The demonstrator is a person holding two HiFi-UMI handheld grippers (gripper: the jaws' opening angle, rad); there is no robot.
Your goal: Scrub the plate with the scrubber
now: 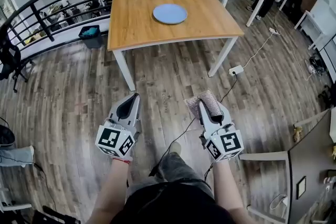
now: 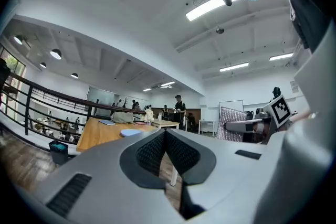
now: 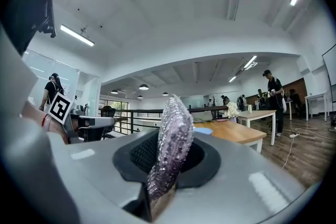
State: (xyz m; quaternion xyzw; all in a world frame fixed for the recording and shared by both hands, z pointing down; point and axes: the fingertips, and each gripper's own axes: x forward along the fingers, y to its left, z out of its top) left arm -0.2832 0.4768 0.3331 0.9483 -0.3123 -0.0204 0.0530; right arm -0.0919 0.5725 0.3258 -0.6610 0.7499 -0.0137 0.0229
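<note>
The wooden surface [image 1: 131, 23] stands well ahead, and the blue plate [image 1: 169, 13] lies flat near its middle, far from both tongs, which hang over the floor [image 1: 68, 97]. The left tongs [image 2: 165, 132] are pressed together with nothing between them. The right tongs [image 3: 167, 140] are clamped on the scrubber [image 3: 176, 122]. Only the right gripper view shows it edge-on: upright, long axis along the jaws, tip pointing towards the surface.
</note>
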